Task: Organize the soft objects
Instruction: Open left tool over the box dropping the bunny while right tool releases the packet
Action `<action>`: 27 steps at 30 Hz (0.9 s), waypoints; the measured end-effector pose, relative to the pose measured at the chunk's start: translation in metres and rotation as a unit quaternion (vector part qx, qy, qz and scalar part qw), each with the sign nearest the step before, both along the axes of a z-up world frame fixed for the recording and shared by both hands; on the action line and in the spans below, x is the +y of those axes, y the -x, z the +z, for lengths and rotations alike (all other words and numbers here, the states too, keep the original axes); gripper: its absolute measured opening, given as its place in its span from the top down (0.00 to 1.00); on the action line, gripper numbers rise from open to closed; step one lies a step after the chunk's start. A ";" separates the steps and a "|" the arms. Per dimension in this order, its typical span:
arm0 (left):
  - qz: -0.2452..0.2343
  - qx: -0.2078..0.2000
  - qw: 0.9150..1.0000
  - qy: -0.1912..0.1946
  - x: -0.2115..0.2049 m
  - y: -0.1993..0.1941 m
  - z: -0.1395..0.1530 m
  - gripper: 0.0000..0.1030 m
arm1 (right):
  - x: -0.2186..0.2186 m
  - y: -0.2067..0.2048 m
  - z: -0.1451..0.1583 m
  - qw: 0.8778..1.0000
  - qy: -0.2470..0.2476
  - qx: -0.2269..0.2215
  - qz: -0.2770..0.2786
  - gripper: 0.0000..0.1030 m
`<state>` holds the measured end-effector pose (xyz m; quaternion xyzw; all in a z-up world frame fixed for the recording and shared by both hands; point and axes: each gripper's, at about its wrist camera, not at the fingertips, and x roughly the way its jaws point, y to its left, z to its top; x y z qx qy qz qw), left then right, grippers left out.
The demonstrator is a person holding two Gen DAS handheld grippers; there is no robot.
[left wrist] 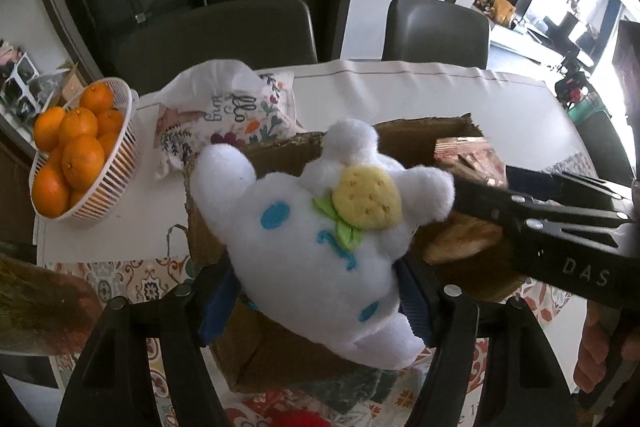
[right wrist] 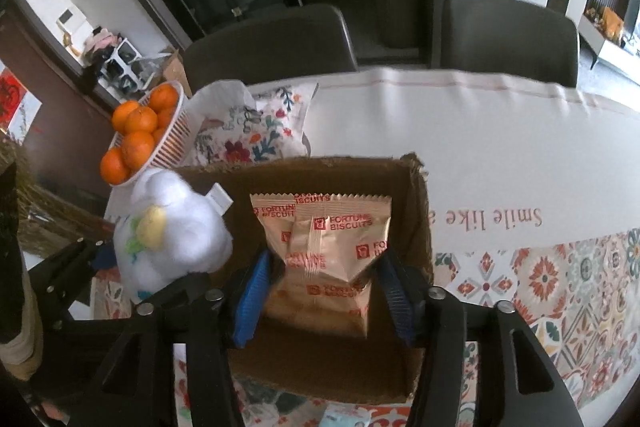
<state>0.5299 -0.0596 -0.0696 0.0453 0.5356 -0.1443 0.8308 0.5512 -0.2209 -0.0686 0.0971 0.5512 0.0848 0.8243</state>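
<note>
My left gripper (left wrist: 320, 303) is shut on a white plush toy (left wrist: 320, 239) with blue eyes and a yellow strawberry, held above the left part of a brown cardboard box (left wrist: 424, 135). The plush also shows in the right wrist view (right wrist: 172, 239). My right gripper (right wrist: 324, 291) is shut on a beige Fortune Biscuits packet (right wrist: 328, 247), held over the open cardboard box (right wrist: 420, 227). The right gripper reaches in from the right in the left wrist view (left wrist: 472, 199).
A white basket of oranges (left wrist: 116, 163) stands at the table's left. A floral cushion (left wrist: 236, 115) lies behind the box. A patterned tablecloth (right wrist: 560, 287) covers the table. Two grey chairs (right wrist: 512, 35) stand at the far edge.
</note>
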 end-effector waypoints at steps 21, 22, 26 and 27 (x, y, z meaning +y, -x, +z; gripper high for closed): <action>0.014 -0.029 0.999 -0.012 0.005 0.036 0.029 0.18 | -0.004 0.048 0.044 0.996 0.051 -0.069 -0.035 0.36; 0.016 -0.032 0.999 -0.013 0.006 0.039 0.030 0.18 | -0.003 0.051 0.046 0.995 0.053 -0.072 -0.035 0.36; 0.018 -0.037 0.999 -0.019 0.010 0.054 0.036 0.18 | -0.001 0.066 0.054 0.994 0.063 -0.085 -0.037 0.36; 0.017 -0.040 0.999 -0.020 0.010 0.059 0.038 0.18 | -0.001 0.070 0.056 0.993 0.065 -0.088 -0.039 0.36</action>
